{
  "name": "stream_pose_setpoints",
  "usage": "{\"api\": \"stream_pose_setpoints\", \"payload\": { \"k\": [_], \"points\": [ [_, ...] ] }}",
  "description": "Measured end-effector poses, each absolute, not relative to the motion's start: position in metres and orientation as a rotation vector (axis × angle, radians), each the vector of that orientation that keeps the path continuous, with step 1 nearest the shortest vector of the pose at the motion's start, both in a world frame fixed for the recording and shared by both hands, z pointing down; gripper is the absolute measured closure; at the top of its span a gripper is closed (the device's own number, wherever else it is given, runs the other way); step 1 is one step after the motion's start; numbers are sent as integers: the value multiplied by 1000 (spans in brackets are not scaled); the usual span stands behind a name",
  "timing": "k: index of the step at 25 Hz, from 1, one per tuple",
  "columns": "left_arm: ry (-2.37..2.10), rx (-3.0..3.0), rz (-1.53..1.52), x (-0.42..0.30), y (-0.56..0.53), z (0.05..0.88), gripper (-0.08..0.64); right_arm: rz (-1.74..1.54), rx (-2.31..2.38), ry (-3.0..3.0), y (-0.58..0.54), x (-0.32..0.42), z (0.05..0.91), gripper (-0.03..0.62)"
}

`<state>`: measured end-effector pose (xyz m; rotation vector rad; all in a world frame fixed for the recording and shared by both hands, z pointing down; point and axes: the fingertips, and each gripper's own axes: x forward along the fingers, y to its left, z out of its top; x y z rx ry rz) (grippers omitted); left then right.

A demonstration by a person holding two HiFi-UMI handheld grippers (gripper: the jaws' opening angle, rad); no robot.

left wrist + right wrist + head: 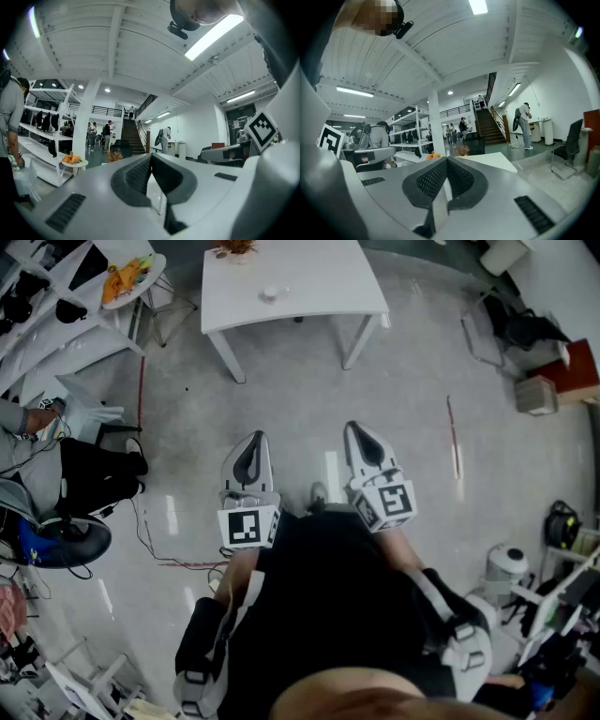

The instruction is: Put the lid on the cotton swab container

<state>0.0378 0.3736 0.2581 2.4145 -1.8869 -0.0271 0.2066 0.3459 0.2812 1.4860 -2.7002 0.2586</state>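
Note:
A white table [309,287] stands across the floor ahead of me. A small pale object [269,294] lies on it, too small to tell whether it is the cotton swab container or its lid. My left gripper [251,441] and right gripper [357,429] are held side by side at waist height, well short of the table, both pointing toward it. Both are shut with nothing between the jaws. In the left gripper view the pads of my left gripper [151,158] meet. The right gripper view shows my right gripper [446,162] closed the same way, with the table top [497,161] beyond.
A dried plant [234,247] stands at the table's far edge. A small round table [127,282] with orange items is at the far left. A person [19,442] sits at the left by a black chair [94,479]. Boxes [539,395] and equipment [506,568] line the right side.

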Motion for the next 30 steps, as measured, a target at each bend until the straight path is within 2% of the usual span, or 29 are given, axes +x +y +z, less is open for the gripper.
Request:
{"api": "stream_pose_setpoints", "payload": {
  "k": [19, 20, 21, 22, 30],
  "points": [
    [-1894, 2414, -31, 31, 379, 256, 554, 205, 1509, -2818, 356, 195, 254, 583],
    [-1895, 2414, -35, 30, 379, 257, 554, 221, 1492, -2823, 355, 194, 258, 555],
    [-1895, 2416, -37, 30, 381, 257, 554, 240, 1470, -2828, 355, 192, 263, 470],
    [-1895, 2417, -38, 29, 382, 257, 554, 251, 1453, -2826, 356, 190, 266, 439],
    [-1880, 2419, -43, 15, 389, 259, 554, 228, 1453, -2778, 361, 174, 271, 419]
  ]
}}
